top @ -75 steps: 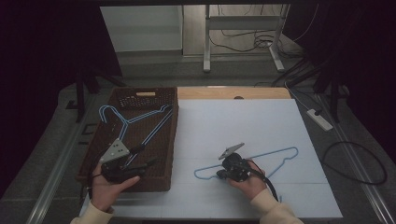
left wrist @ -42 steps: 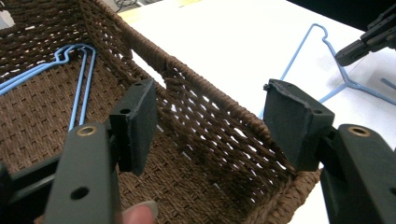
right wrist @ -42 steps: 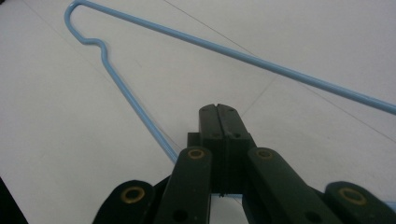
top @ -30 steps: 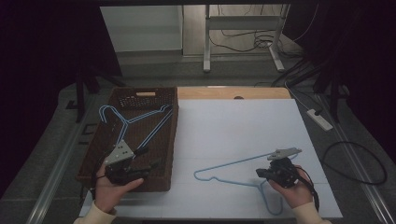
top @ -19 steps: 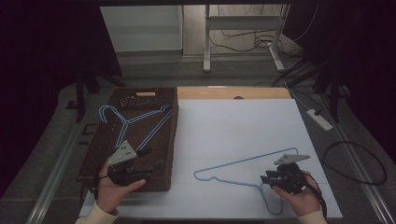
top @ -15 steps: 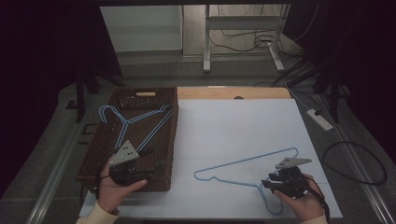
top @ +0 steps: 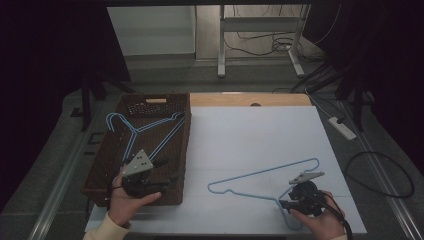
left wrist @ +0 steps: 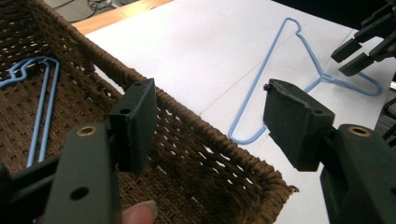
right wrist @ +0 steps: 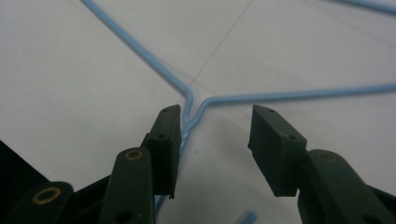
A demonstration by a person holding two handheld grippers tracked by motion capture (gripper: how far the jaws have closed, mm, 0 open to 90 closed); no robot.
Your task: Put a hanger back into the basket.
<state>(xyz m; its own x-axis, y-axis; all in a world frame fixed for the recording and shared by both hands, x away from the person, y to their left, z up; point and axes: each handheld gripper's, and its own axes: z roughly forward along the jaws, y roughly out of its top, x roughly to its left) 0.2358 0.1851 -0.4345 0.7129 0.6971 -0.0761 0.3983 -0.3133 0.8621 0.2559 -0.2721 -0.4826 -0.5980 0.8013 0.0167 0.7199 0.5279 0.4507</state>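
At the near right of the white table (top: 260, 135), the right gripper (top: 286, 202) sits in the person's hand over the twisted neck of the blue wire hanger (top: 265, 174). Its jaws have just been opening and now stand apart; in the right gripper view the neck (right wrist: 189, 122) runs beside the inner face of the left-hand jaw, with the other jaw well clear, so nothing is clamped. That hanger lies flat on the table, hook toward the person, body stretching away to the left. At the near left, the left gripper (top: 167, 179) hovers over the near corner of the brown wicker basket (top: 182, 150), jaws spread wide and empty. Farther back, a second blue hanger (top: 145, 127) lies inside the basket.
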